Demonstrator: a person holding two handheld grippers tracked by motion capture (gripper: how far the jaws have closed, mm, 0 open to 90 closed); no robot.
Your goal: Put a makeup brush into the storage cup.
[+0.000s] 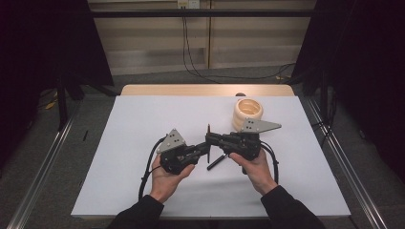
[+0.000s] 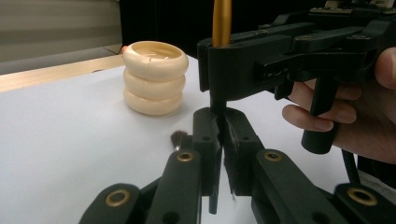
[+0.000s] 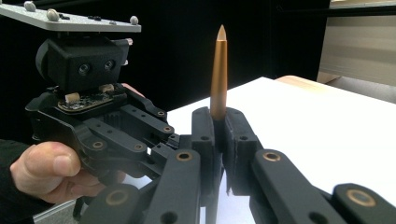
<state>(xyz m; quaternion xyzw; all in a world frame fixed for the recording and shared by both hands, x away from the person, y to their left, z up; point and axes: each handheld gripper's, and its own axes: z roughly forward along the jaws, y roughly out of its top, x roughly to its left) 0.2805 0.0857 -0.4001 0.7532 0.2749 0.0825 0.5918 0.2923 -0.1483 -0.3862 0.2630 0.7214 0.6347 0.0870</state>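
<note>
Near the front edge of the white surface (image 1: 143, 191), both hands meet over its middle. Left tongs (image 1: 206, 148) are clamped on the dark lower shaft of a makeup brush (image 1: 213, 151), just above its bristle end beside the surface. Right tongs (image 1: 210, 137) are closed tight on the same brush higher up, where the gold handle (image 3: 218, 74) rises to a point above the jaws. Beyond the brush, toward the far right of the surface, stands a cream ribbed holder (image 1: 247, 112), well apart.
</note>
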